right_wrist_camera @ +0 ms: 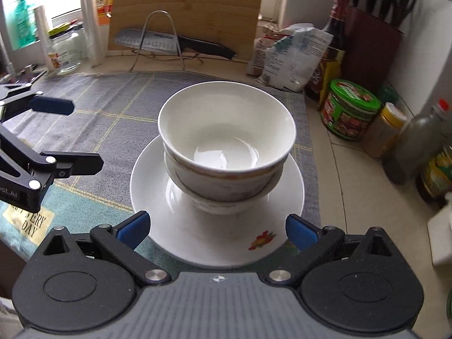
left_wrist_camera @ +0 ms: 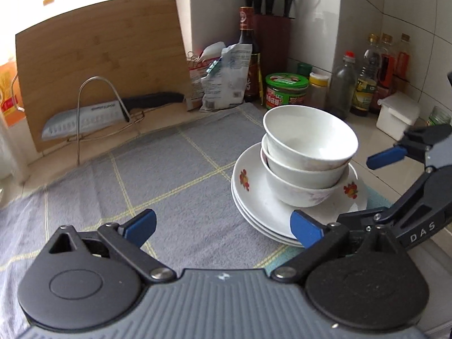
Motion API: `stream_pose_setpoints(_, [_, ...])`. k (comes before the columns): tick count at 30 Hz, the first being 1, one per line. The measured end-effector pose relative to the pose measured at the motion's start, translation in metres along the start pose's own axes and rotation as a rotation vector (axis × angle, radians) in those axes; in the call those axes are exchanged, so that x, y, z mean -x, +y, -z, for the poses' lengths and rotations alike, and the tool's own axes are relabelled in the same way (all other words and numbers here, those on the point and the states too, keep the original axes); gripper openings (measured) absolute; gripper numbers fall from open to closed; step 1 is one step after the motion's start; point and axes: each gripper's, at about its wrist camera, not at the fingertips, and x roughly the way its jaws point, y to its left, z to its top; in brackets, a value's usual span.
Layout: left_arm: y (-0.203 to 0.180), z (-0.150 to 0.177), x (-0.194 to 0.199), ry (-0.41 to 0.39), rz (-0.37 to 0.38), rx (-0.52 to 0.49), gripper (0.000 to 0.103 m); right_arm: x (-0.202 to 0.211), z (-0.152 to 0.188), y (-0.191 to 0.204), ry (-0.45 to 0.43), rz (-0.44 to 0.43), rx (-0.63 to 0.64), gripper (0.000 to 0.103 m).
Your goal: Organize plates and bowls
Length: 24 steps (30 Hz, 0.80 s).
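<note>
Three white bowls [left_wrist_camera: 308,141] [right_wrist_camera: 226,130] sit nested on a stack of three white plates [left_wrist_camera: 254,197] [right_wrist_camera: 197,240] with red flower prints, on a grey checked cloth [left_wrist_camera: 169,169]. My left gripper [left_wrist_camera: 223,226] is open over the cloth, just left of the stack, with nothing between its blue pads. Its right fingertip overlaps the plates' near rim in the picture. My right gripper [right_wrist_camera: 217,228] is open in front of the plates' near rim, pads apart and holding nothing. In the left wrist view the right gripper [left_wrist_camera: 370,186] stands at the stack's right side. In the right wrist view the left gripper [right_wrist_camera: 73,134] is at the stack's left.
A bamboo cutting board [left_wrist_camera: 99,56] leans on the back wall behind a wire rack holding a knife [left_wrist_camera: 84,118]. Snack bags [left_wrist_camera: 223,79], a dark sauce bottle [left_wrist_camera: 248,42], a knife block [left_wrist_camera: 271,36], a green-lidded jar [left_wrist_camera: 285,90], oil bottles [left_wrist_camera: 367,76] and a white box [left_wrist_camera: 398,115] crowd the back right corner.
</note>
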Motion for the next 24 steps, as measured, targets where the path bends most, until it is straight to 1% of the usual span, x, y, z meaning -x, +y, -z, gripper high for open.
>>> stream_pose_setpoints(3, [0.003,0.004,0.011,0.033,-0.021,0.035,0.100,0.011,0.006,0.017,0.038,0.121,-0.119,0.103])
stream_pose_setpoints(5, [0.000,0.007,0.018,0.060,-0.034,0.022,0.101,0.020,0.010,0.027,0.049,0.183,-0.182,0.103])
stream_pose_setpoints(7, [-0.002,0.007,0.023,0.103,-0.048,0.026,0.101,0.029,0.016,0.038,0.070,0.241,-0.241,0.103])
stream_pose_setpoints(9, [-0.004,0.008,0.029,0.121,-0.031,0.033,0.101,0.039,0.020,0.045,0.074,0.285,-0.295,0.103])
stream_pose_setpoints(13, [-0.007,0.009,0.048,0.128,-0.007,0.063,0.101,0.061,0.025,0.053,0.059,0.323,-0.371,0.103])
stream_pose_setpoints(16, [-0.013,0.006,0.059,0.114,-0.033,0.062,0.101,0.076,0.026,0.054,0.035,0.334,-0.405,0.103])
stream_pose_setpoints(20, [-0.021,0.002,0.074,0.092,-0.048,0.062,0.101,0.093,0.027,0.052,0.003,0.343,-0.426,0.103])
stream_pose_setpoints(24, [-0.030,-0.003,0.082,0.075,-0.085,0.050,0.101,0.105,0.028,0.049,-0.026,0.343,-0.435,0.103])
